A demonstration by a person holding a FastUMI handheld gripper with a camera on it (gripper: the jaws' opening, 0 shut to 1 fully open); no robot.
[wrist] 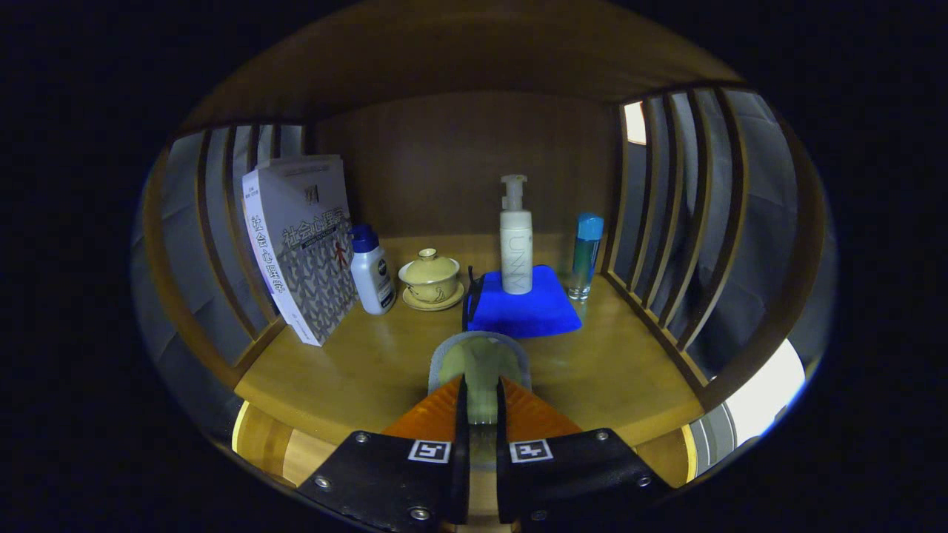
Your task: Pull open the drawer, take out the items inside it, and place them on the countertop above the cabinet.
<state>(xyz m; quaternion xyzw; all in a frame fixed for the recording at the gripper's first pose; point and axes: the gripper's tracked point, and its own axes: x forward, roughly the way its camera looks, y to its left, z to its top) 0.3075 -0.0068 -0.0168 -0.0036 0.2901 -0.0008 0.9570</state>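
**Flat Oval Item Gripped Over the Tabletop's Front Edge**

The tool [481, 396] is seen held level and pointed straight into the wooden alcove, its two orange fingers [429, 418] drawn close together and pinching a thin, grey-rimmed oval item [480, 359] that stands upright on edge between them, over the front part of the tabletop [355, 370]. Open wood is left on either side of the fingers, out to the front edge. Just beyond the gripped item a folded blue cloth [529, 314] is laid, and a white pump bottle [515, 244], lettered "UNNY" down its side, is stood upon it. A slim blue-capped bottle [585, 255] is placed to the right, near the slatted side rail [652, 222]. To the left, a lidded yellow teacup on its saucer [430, 280], a small white bottle with a blue cap [372, 270] and an upright book [300, 248] with Chinese characters on cover and spine are lined up toward the left slats. The drawer cannot be made out.
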